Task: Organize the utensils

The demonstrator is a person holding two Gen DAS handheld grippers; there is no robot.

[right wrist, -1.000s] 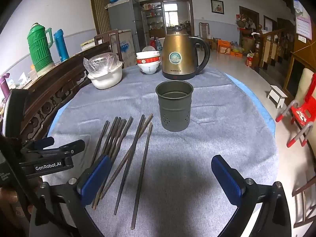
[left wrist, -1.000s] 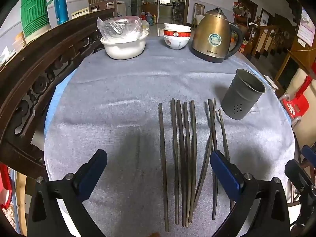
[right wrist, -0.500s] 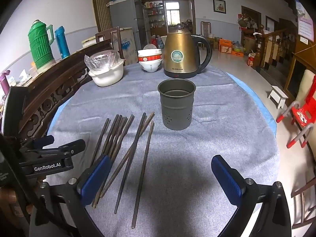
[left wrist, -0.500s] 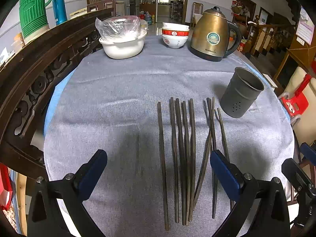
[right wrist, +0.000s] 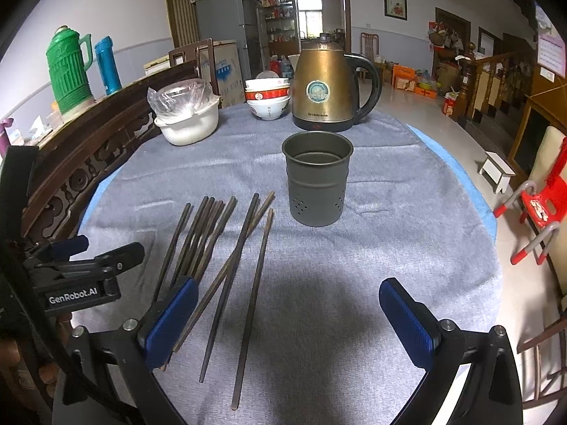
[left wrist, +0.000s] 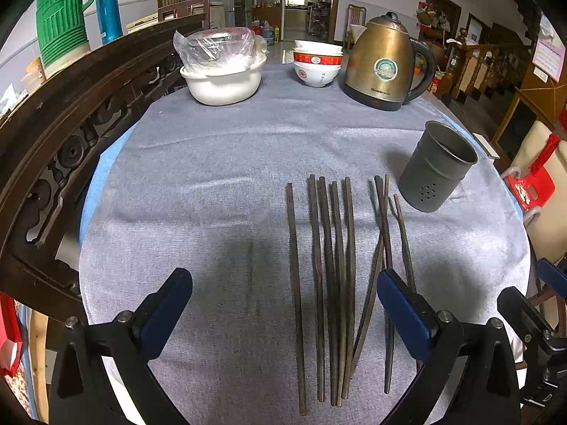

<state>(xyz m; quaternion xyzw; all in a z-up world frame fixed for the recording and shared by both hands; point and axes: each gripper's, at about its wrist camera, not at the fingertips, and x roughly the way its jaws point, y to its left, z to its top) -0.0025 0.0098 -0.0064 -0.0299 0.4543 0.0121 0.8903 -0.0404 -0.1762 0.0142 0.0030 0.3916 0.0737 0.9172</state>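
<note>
**Both claws spread wide above loose chopsticks**

The left gripper (left wrist: pixel 283 304) is seen with its blue-padded fingers (left wrist: pixel 166 304) spread far apart and nothing held between them; it hangs over the near edge of the table, above the near ends of the chopsticks (left wrist: pixel 333 283). The right gripper (right wrist: pixel 287 315) is likewise opened wide and empty, its left pad (right wrist: pixel 170 318) lying over the near ends of the same bundle. In the right wrist view the left gripper's black body, marked "GenRobot.AI", is seen at the left edge, just beside the chopsticks.

The chopsticks are laid flat on the grey cloth (left wrist: pixel 212 184) that covers the round table, running from near to far. One stick (left wrist: pixel 294 283) lies alone on the left, four are packed side by side in the middle, and a further few on the right are crossed over one another. None is touched by either claw.

Just beyond the far tips of the right-hand sticks, a grey metal utensil holder (right wrist: pixel 317 180) stands upright on the cloth, with small holes punched low in its wall. Nothing is seen inside it in the right wrist view.

At the far side of the table, a brass-coloured electric kettle (right wrist: pixel 329 85), a stack of red-and-white bowls (right wrist: pixel 267 101) and a white basin covered with clear plastic (right wrist: pixel 187 120) are set in a row. A carved dark wooden rail (left wrist: pixel 53 134) is seen along the left, with a green thermos (right wrist: pixel 69 71) and a blue one (right wrist: pixel 108 65) behind it.
</note>
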